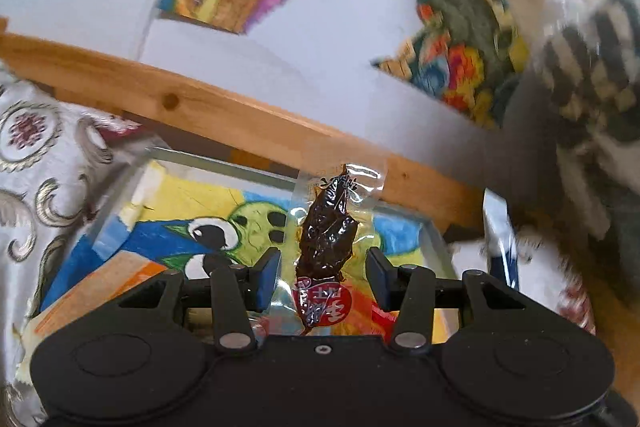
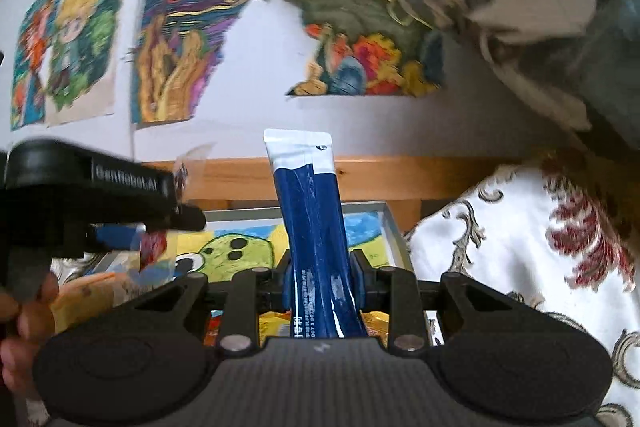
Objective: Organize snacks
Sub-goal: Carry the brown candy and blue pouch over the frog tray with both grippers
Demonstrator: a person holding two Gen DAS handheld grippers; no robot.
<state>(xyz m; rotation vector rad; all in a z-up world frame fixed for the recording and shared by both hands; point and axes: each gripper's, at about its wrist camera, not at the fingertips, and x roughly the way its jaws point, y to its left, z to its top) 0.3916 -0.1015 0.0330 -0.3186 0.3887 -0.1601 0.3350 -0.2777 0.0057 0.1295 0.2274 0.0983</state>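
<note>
1. Left gripper (image 1: 322, 277): jaws set wide apart. A clear vacuum-sealed snack pouch (image 1: 326, 247) stands between the blue pads (image 1: 266, 281), touching neither as far as can be seen. Whether anything supports it lower down cannot be told. Contents: dark brown, wrinkled, glossy, with a red round label at the base.
2. Tray (image 1: 434, 239): shallow, rectangular, pale-rimmed, directly ahead of and below both tools. Its floor carries a crayon-style drawing of a green, big-eyed figure; colourful wrappers appear to lie at its near edge.
3. Right gripper (image 2: 320, 285): jaws closed tight on a tall blue sachet (image 2: 314, 227), pinched near its lower end. The sachet is slim and creased, a foil-like film with a white crimped top, and rises upright beyond the fingertips.
4. Surroundings: wooden rail (image 1: 200, 107) beyond the tray; embroidered white cloth (image 2: 520, 247) outward of the right tool; motion blur above.
5. Progress, judged: mid-task. Two snacks are lifted over the tray and neither is yet placed.
</note>
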